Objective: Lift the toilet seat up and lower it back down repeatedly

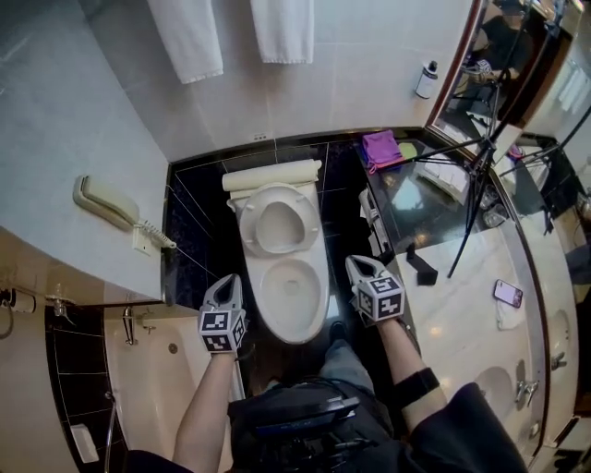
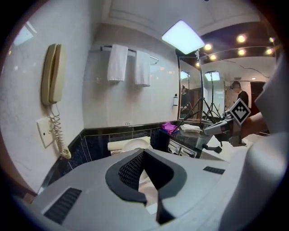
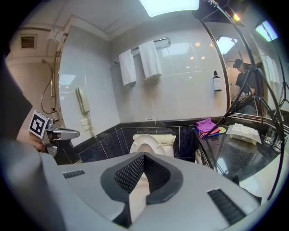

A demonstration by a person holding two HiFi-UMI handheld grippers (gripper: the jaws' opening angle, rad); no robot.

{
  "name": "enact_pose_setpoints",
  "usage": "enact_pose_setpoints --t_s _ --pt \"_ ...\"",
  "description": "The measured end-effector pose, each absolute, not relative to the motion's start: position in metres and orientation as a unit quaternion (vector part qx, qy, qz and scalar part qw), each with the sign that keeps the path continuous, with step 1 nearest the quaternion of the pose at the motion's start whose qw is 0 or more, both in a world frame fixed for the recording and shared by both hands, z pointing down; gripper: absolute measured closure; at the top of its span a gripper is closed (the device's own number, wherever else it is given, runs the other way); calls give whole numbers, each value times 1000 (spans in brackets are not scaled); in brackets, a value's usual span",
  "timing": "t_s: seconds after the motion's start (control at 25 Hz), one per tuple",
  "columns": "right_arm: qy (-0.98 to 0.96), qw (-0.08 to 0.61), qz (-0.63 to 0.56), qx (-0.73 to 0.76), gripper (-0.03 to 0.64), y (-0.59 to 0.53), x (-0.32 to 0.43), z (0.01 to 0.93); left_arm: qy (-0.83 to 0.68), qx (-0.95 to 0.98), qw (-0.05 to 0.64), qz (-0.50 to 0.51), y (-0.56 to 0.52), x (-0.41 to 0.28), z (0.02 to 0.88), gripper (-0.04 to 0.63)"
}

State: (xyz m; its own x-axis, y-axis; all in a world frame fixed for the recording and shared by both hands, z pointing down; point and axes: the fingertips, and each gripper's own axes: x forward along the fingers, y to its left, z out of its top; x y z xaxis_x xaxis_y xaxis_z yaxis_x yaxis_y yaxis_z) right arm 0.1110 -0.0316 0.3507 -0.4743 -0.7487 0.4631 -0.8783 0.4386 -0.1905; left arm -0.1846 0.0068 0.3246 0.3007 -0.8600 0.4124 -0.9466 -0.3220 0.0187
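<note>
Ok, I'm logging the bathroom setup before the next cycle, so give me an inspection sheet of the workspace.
Surface: dark tiled floor around the toilet bowl.
Job's things: toilet seat raised, leaning back; toilet bowl uncovered.
Clutter: purple cloth and smartphone on the vanity counter.
Grippers: left gripper and right gripper both shut, empty, flanking the toilet bowl, clear of the toilet seat.
Cables: coiled cord under the wall phone.
Surroundings: two white towels, bathtub, tripod on the vanity counter.
</note>
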Motion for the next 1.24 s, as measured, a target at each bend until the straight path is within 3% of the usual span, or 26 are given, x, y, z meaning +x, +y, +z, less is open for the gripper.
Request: enact_pose_setpoints --t_s 1.24 --pt "-824 174 201 500 603 36 127 355 -589 784 121 155 80 -209 306 599"
